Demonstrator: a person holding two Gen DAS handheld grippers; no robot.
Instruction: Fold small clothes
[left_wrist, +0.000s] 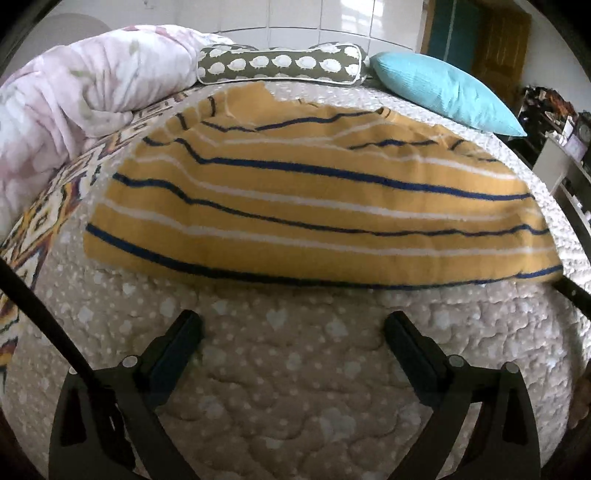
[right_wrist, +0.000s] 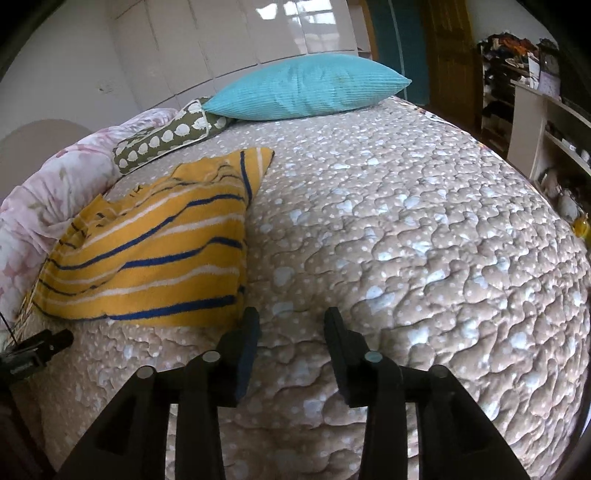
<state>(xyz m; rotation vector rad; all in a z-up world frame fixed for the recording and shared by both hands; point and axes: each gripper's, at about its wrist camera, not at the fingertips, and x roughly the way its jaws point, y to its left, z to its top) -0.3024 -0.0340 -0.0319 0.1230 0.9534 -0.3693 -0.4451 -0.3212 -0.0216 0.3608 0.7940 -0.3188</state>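
Note:
A yellow garment with blue and white stripes lies folded flat on the beige quilted bed. My left gripper is open and empty, just in front of the garment's near edge. In the right wrist view the same garment lies to the left, with a corner pointing toward the pillows. My right gripper is open and empty, just right of the garment's near right corner, over the bare quilt. The left gripper's tip shows at the left edge of the right wrist view.
A turquoise pillow and an olive patterned bolster lie at the head of the bed. A pink floral duvet is bunched at the left. Shelves with clutter stand to the right of the bed.

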